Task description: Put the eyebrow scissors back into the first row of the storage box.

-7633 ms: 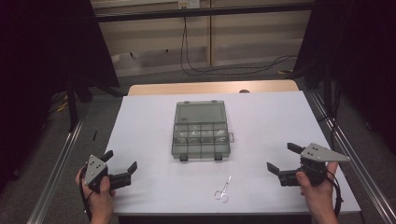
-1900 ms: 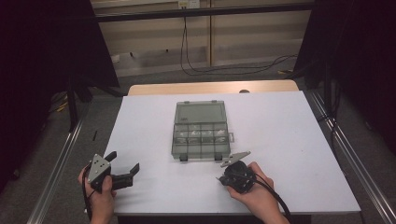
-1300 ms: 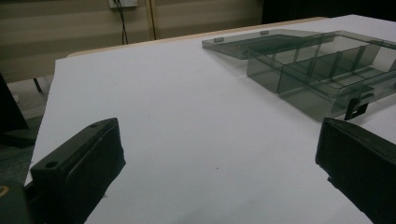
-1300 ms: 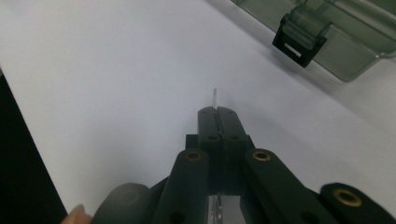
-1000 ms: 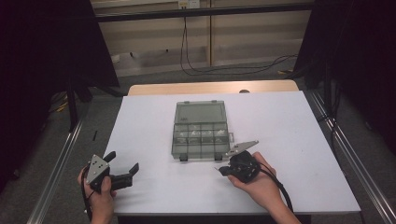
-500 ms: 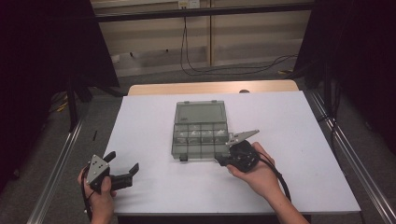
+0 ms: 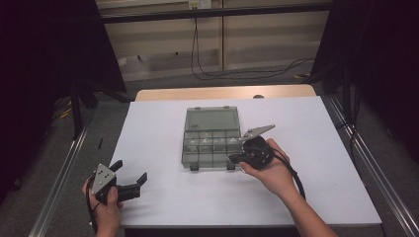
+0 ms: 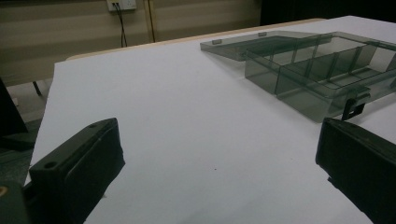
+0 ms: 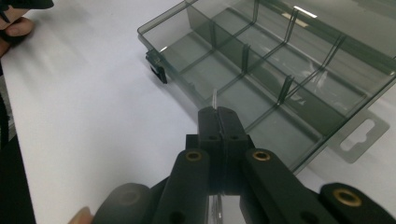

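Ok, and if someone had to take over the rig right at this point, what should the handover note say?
Left gripper: open, holding nothing, resting low near the front left corner of the white table.
Right gripper: shut on a thin pale piece; too small to say what it is. Its tips are at the front right of the compartment box.
Done: the lid lies open and the piece is gripped.
Left: probably drop the piece into a front compartment, then draw the gripper clear.
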Motion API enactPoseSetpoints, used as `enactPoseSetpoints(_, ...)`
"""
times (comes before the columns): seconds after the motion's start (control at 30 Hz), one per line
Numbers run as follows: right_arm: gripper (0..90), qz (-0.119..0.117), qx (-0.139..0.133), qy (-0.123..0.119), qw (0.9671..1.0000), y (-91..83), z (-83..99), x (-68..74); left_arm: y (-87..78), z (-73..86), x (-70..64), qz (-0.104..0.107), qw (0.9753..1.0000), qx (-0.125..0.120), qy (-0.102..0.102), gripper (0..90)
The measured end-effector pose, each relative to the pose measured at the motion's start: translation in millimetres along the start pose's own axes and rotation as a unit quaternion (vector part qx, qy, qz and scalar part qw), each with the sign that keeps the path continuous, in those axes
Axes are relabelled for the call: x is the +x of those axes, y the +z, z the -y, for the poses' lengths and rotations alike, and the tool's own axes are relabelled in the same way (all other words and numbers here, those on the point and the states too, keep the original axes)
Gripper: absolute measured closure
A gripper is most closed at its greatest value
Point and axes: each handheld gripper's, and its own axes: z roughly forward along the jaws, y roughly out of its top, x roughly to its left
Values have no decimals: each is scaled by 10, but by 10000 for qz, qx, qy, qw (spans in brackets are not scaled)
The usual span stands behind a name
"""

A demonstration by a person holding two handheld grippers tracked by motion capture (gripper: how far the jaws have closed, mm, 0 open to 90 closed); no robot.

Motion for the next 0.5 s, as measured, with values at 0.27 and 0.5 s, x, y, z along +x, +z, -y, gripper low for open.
enactPoseSetpoints(0.27,900,-38,-15,-43,10000,26,-152,-87,1,0,1,17,10000,-2,5,6)
enactPoseSetpoints(0.5,900,-6,35,-56,10000,106,-220,-156,-1,-2,9,28,10000,-3,17,5)
